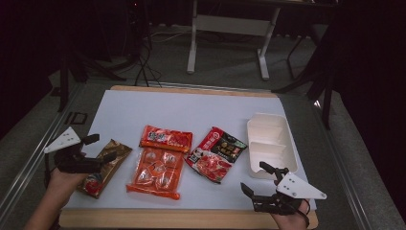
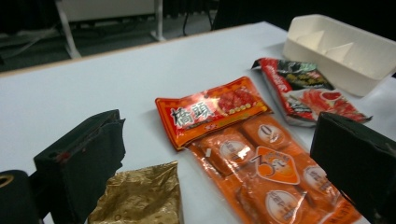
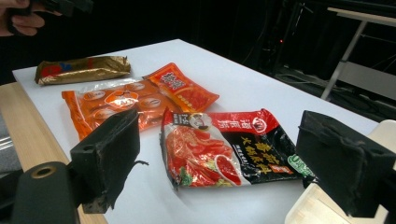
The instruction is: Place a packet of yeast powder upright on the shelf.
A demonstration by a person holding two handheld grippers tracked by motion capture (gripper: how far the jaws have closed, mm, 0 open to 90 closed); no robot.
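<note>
High view: the left gripper (image 1: 93, 152) hovers at lower left with jaws spread, right over the gold packet (image 1: 106, 165), whose long axis slants from upper right to lower left. The right gripper (image 1: 261, 184) sits at lower right, also spread and empty, just below the white divided box (image 1: 273, 143).

Left gripper view: the gold packet (image 2: 140, 196) lies at the bottom between the parted jaws, untouched.

Right gripper view: the red-and-black soup-base packet (image 3: 224, 149) lies centre frame between wide jaws.
</note>
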